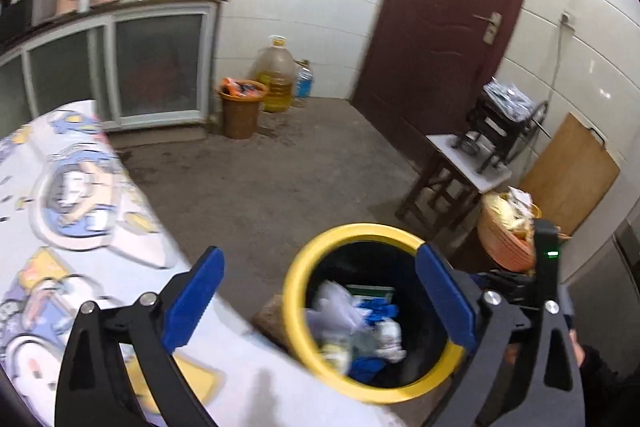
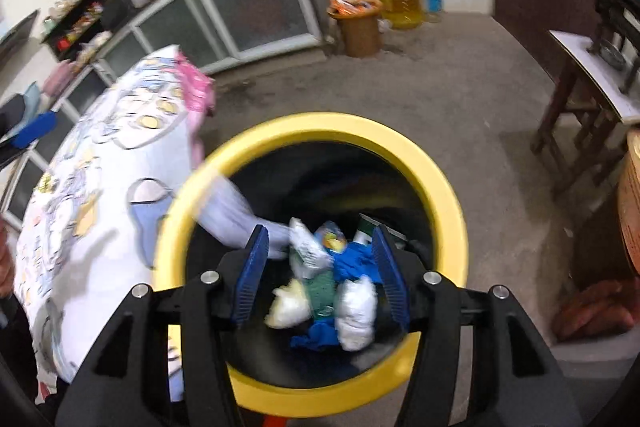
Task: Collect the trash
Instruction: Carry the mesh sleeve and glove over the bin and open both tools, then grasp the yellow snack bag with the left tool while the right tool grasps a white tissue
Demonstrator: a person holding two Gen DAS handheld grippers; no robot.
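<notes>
A yellow-rimmed black trash bin (image 1: 298, 291) stands on the floor beside the table and shows from above in the right wrist view (image 2: 452, 187). Inside lie crumpled white wrappers (image 2: 356, 311), blue gloves (image 2: 352, 263) and other scraps (image 1: 360, 323). A pale plastic piece (image 2: 236, 215) hangs blurred over the bin's left rim. My right gripper (image 2: 322, 269) is open and empty, right above the bin's mouth. My left gripper (image 1: 320, 291) is open wide and empty, over the table edge and the bin.
The table wears a cartoon-print cloth (image 1: 72, 187) left of the bin. A brown bin (image 1: 240, 111), an oil jug (image 1: 276, 75) and a water bottle (image 1: 305, 79) stand by the far wall. A small wooden table (image 1: 452, 171) and an orange basket (image 1: 508, 231) stand to the right.
</notes>
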